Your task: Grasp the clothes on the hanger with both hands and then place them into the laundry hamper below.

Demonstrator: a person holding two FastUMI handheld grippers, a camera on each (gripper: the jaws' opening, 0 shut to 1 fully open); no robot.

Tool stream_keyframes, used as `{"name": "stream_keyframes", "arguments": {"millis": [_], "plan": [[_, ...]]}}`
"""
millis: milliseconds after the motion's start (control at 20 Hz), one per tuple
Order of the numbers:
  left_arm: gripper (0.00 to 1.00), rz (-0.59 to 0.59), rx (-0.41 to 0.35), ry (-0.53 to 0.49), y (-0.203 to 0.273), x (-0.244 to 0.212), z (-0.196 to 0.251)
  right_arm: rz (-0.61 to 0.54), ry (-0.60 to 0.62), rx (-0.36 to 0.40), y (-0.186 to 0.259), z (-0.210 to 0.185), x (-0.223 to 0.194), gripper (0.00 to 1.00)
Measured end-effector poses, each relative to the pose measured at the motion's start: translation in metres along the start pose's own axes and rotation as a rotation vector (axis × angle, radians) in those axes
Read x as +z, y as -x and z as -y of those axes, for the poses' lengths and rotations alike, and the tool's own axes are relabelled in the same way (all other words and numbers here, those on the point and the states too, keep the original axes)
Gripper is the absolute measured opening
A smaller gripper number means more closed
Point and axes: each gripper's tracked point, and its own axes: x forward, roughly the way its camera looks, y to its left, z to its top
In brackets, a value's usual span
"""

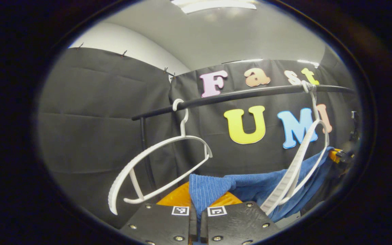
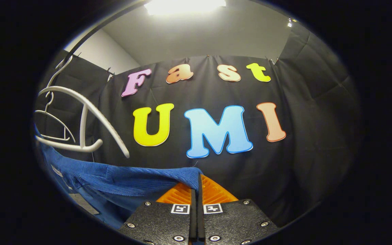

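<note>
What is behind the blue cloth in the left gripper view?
Behind the blue cloth a white hanger hangs from the black rail, with the black wall cloth beyond. Anything below the cloth is hidden.

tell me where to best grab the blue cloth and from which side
Grip the blue cloth along its top edge, one claw near each end, coming in from the front. The edge lies as a thin fold that slips between shut fingers. The left claw and the right claw are pinching it so.

the blue garment (image 1: 250, 190) covers the fingertips ahead of the left jaws, and its lower part is cut off by the edge. in the right gripper view the garment (image 2: 121, 180) runs out of frame left of the jaws, and the far hanger (image 2: 51, 126) is partly cut off.
</note>
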Motion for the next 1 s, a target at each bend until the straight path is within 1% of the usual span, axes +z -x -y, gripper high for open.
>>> {"name": "stream_keyframes", "arguments": {"millis": [300, 500, 700, 750, 850, 900, 1000], "plan": [[0.05, -0.016, -0.017, 0.007, 0.026, -0.027, 0.007, -0.047, 0.036, 0.013, 0.038, 0.001, -0.026, 0.00], [0.05, -0.005, -0.052, 0.016, 0.049, -0.030, 0.012, -0.060, 0.042, 0.016, 0.072, -0.003, -0.025, 0.00], [0.05, 0.023, -0.096, 0.033, 0.077, -0.018, 0.013, -0.044, 0.032, 0.041, 0.115, -0.019, -0.001, 0.00], [0.00, 0.036, -0.110, 0.037, 0.087, -0.013, 0.014, -0.029, 0.035, 0.050, 0.126, -0.023, 0.009, 0.00], [0.07, 0.059, -0.143, 0.047, 0.104, -0.002, 0.015, 0.006, 0.037, 0.066, 0.148, -0.033, 0.030, 0.00], [0.04, 0.070, -0.164, 0.053, 0.112, 0.002, 0.017, 0.021, 0.035, 0.071, 0.166, -0.038, 0.040, 0.00], [0.05, 0.087, -0.200, 0.060, 0.126, 0.009, 0.021, 0.048, 0.027, 0.082, 0.192, -0.050, 0.057, 0.00]]}}
